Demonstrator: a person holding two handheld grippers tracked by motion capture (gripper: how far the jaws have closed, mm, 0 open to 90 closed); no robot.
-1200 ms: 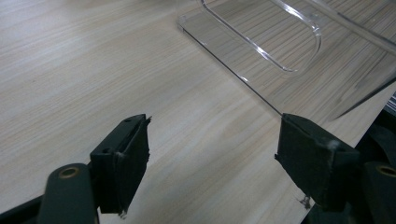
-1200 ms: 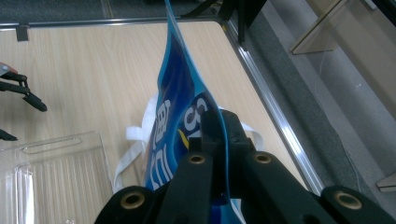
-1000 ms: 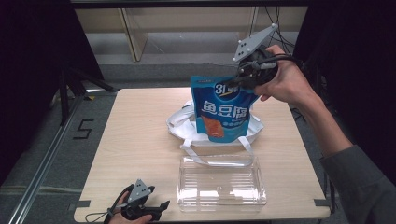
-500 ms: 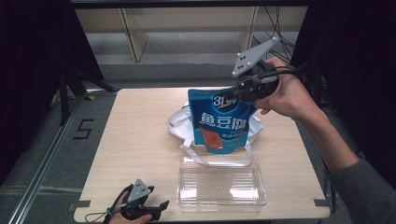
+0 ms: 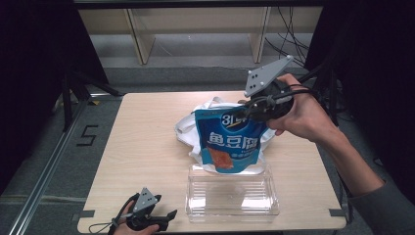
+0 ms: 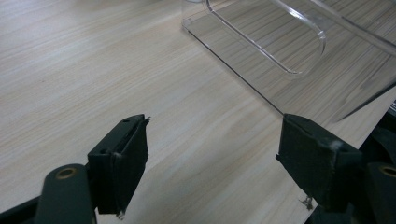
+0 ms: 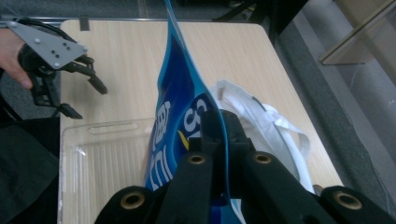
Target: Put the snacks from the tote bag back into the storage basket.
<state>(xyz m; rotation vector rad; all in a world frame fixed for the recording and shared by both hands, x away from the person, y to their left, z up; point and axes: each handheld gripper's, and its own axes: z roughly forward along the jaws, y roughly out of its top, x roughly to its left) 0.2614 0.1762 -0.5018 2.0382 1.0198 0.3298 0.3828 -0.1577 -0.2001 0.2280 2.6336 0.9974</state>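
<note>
Over on the left, the left tongs sit low at the near edge of the light wooden desk, jaws spread with nothing between them, parked just beside the near-left corner of the clear rectangular plastic tray.

Moving right, that tray is empty, and just behind it there's a crumpled white cloth bag with strap handles.

The blue glossy foil snack pouch with white lettering hangs upright in front of the bag, its bottom edge about at the tray's far rim. I can't quite tell if it's touching the rim or hovering just over it.

On the right, the right tongs are pinching the pouch's top edge, jaws pressed tight on the foil.

To do this bit well, I'd bring the pouch toward the person until it's over the tray's middle, then tip it flat while lowering, so it lies down inside rather than catching on the wall. Only let go once it rests.
</note>
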